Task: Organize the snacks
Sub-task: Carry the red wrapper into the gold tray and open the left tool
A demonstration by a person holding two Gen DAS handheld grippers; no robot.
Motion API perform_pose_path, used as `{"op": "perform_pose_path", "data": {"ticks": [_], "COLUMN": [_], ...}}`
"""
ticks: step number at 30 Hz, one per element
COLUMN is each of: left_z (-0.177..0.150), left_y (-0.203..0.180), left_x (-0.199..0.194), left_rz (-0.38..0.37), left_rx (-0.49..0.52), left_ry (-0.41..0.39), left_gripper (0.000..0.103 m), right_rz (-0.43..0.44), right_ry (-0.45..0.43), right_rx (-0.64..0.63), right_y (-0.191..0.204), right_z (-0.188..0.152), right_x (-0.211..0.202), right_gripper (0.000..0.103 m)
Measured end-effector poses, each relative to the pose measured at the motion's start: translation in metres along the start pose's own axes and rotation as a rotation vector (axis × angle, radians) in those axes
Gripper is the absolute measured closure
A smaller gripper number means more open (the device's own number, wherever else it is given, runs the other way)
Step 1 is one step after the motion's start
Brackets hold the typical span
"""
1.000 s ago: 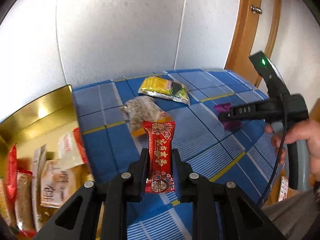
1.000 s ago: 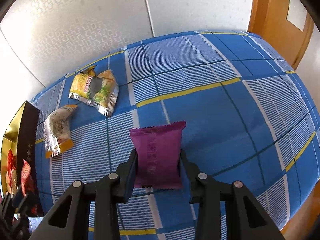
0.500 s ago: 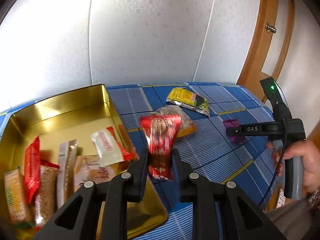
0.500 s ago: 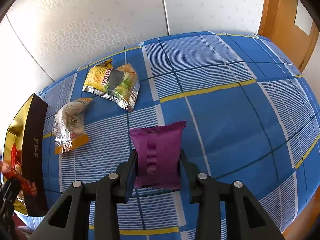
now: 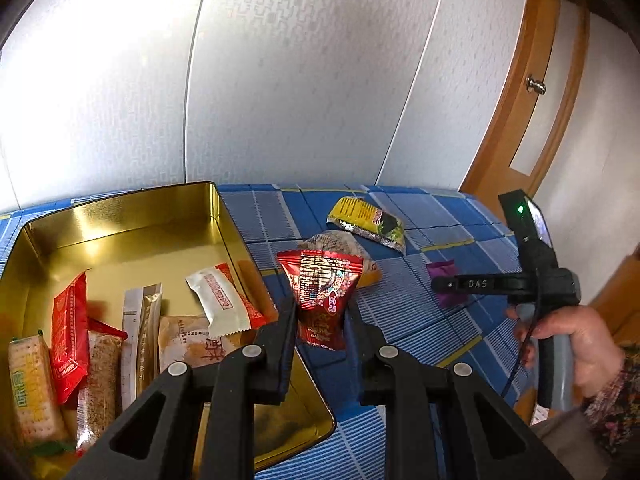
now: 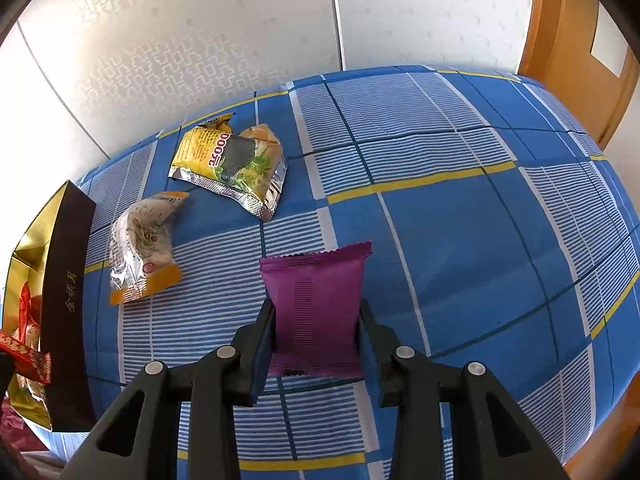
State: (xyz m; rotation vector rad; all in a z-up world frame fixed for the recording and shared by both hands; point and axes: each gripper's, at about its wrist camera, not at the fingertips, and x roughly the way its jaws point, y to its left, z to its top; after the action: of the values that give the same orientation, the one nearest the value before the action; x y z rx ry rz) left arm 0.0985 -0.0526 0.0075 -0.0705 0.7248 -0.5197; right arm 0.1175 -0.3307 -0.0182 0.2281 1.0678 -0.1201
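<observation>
My left gripper (image 5: 322, 316) is shut on a red snack packet (image 5: 322, 292) and holds it in the air just right of the gold tin (image 5: 132, 220). The tin holds several snack packets. My right gripper (image 6: 316, 324) is shut on a purple snack packet (image 6: 316, 300) above the blue checked tablecloth (image 6: 460, 240); it also shows at the right of the left wrist view (image 5: 448, 284). A yellow packet (image 6: 232, 164) and a clear packet with an orange end (image 6: 140, 240) lie on the cloth.
The tin's dark outer wall (image 6: 68, 300) stands at the left edge of the right wrist view. A white wall runs behind the table, and a wooden door frame (image 5: 512, 100) stands at the right. The person's right hand (image 5: 572, 344) grips the handle.
My left gripper has swung left and lifted with the red packet, so the gold tin now fills the left of its view. The right gripper has shifted slightly, still holding the purple packet.
</observation>
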Motion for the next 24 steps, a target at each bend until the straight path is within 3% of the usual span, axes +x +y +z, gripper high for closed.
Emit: {"op": "perform_pose_path", "data": {"ticks": [13, 18, 24], "left_z": [0.007, 0.013, 0.022], "left_y": [0.013, 0.017, 0.035], "left_x": [-0.015, -0.027, -0.040], "left_rz": [-0.185, -0.211, -0.187], "left_rx": [-0.122, -0.128, -0.161], "left_ry": [-0.013, -0.052, -0.103], "left_gripper": [0.080, 0.080, 0.080], "right_rz": [-0.001, -0.001, 0.000], "right_ry": [0.000, 0.000, 0.000], "right_rx": [-0.003, -0.001, -0.001], "right_y": [0.000, 0.000, 0.000], "right_z": [0.000, 0.000, 0.001], "right_x": [0.000, 0.000, 0.001], "right_gripper": [0.065, 0.065, 0.065]}}
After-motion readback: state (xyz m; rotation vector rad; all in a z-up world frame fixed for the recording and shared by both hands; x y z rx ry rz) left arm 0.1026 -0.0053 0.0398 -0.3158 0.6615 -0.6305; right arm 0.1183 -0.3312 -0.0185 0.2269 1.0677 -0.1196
